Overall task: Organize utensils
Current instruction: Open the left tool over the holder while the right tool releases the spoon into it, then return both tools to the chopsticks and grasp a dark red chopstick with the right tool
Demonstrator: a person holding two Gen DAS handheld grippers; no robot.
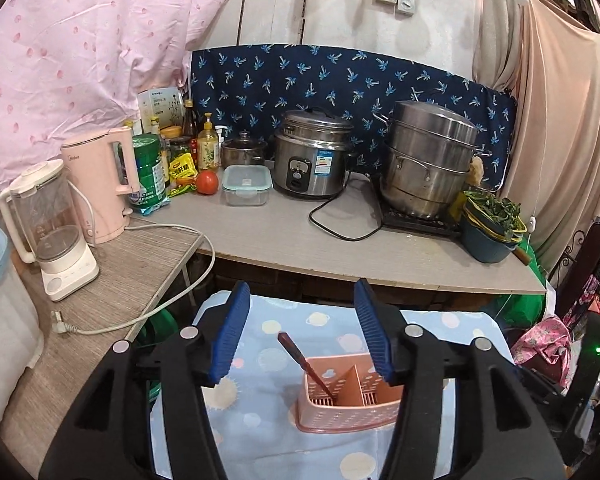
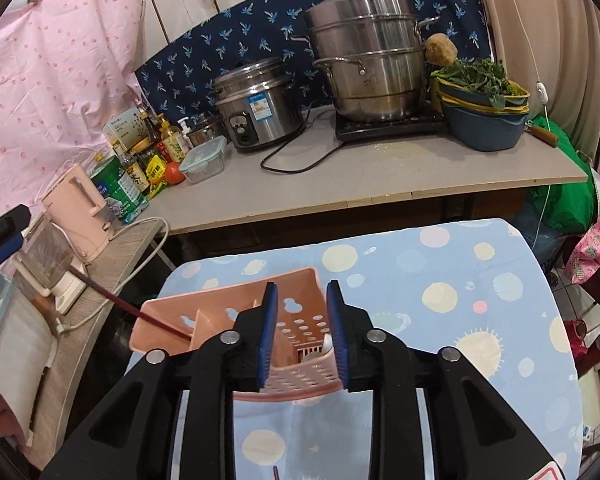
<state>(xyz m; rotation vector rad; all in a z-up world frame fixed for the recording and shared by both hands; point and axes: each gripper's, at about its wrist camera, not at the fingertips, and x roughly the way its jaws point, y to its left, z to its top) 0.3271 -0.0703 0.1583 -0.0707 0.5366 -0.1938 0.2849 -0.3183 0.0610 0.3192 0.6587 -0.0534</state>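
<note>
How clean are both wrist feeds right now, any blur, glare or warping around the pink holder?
Left wrist view: sharp, evenly lit, strong fisheye bending of the counter edge, dark vignette corners; the pink holder sits partly behind the left tongs. Right wrist view: equally sharp, holder clear, the dark red stick readable, mild shine on the steel steamer pot.

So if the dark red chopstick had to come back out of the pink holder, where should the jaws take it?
Grip the chopstick on its bare upper shaft, above the pink holder rim. It leans up and out to the left, so come from above on that side, jaws across the shaft.
</note>
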